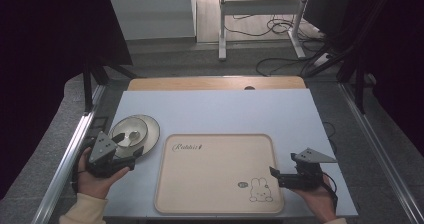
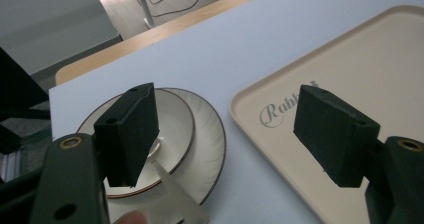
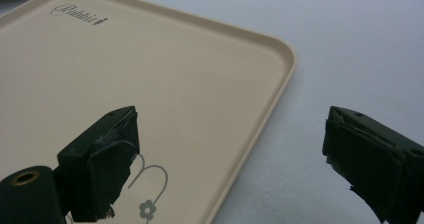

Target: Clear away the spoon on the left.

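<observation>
Plates, two of them stacked with the smaller one resting inside the larger, are seen near the left edge of the table, just beside the left rim of the tray. The left gripper is held over the near side of the stack, its jaws spread wide with nothing between them; in the left gripper view one jaw is seen above the smaller plate and the other above the tray's lettered corner, with the larger plate's rim shown between them. The left hand is wrapped around the gripper's body near the table's front left corner. The right gripper is held at the tray's right rim, near the front right corner of the table, and its jaws are likewise parted and empty. In the right gripper view one jaw is seen over the tray, by the printed rabbit drawing, while the other is seen over the bare table. The right hand is closed around that gripper from below. The tray itself lies flat along the front edge of the table.
</observation>
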Tool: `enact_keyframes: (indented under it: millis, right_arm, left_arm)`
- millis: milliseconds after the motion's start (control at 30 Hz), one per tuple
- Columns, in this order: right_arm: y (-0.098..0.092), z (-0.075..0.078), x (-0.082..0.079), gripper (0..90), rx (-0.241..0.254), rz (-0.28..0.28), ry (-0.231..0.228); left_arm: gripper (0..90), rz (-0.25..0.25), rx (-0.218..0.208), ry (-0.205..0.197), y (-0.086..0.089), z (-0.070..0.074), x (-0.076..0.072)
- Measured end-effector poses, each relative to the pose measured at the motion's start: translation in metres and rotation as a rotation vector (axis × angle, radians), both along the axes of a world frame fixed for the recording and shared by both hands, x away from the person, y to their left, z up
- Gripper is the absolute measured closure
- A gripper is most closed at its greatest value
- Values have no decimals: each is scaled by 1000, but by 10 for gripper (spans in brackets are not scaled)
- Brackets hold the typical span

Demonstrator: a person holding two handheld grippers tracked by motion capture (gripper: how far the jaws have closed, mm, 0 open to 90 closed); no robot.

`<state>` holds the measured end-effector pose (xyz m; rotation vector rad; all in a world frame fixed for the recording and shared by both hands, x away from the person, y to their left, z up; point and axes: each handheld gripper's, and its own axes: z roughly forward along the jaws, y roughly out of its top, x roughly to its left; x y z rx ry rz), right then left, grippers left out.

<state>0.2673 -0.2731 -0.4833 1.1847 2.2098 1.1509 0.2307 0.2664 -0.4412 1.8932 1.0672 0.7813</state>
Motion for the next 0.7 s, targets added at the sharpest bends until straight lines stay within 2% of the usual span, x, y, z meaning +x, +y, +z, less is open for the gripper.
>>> enact_keyframes:
  millis: [200, 433, 700]
  right_arm:
    - [-2, -1, 0, 89, -14, -8, 1]
    - [-2, -1, 1, 90, -23, -4, -3]
    - [-2, -1, 1, 93, -30, 0, -4]
  left_arm:
    - [256, 8, 0, 9, 12, -10, -1]
    - [255, 4, 13, 26, 18, -20, -1]
    - [262, 5, 31, 27, 21, -26, -1]
